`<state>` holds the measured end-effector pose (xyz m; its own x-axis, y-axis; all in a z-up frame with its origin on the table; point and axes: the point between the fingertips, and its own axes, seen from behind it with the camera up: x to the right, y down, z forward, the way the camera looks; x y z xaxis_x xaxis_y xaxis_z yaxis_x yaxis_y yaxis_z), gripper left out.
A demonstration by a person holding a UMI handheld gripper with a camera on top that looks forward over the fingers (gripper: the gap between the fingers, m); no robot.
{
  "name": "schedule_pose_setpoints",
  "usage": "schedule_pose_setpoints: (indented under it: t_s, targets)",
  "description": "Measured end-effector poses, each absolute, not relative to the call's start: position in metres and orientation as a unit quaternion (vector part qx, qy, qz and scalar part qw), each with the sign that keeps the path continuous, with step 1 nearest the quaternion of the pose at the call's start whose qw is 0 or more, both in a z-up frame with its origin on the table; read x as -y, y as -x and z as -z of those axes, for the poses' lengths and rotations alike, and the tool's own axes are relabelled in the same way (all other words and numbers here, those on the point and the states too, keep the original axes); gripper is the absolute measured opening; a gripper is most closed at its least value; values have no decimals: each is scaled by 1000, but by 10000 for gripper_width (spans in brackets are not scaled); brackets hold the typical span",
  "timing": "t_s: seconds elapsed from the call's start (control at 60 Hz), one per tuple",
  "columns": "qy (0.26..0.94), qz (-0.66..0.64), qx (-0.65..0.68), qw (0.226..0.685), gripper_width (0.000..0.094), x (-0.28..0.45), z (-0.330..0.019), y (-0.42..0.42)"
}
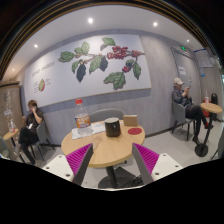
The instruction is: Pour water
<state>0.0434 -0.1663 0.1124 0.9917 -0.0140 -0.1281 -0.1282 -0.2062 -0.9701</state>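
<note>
Approach step: the claw is spread apart and empty. Well beyond it on the round table stand a bottle and what seems a dark cup; next, move closer to the bottle.

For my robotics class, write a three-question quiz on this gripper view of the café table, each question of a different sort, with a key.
1. True or false: the gripper is closed on the bottle.
2. Which stands nearest the red disc on the round table? A) bottle B) dark cup C) a chair
3. Fill in: the wall mural shows large ____.

Key: 1 false: the fingers are open, short of the table. 2 B. 3 leaves.
</note>
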Motion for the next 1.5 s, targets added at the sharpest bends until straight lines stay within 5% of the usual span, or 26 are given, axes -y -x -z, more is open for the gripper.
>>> schedule_pose_setpoints:
  t_s: [0.55, 1.15, 1.217, 1.25, 1.5]
  targets:
    - [760, -22, 23, 649, 842, 134, -144, 5]
    - [739, -8, 18, 674, 833, -67, -147, 99]
    - [737, 10, 16, 675, 746, -79, -141, 87]
    - [734, 16, 14, 679, 548, -83, -143, 87]
    - [711, 18, -27, 702, 324, -96, -147, 79]
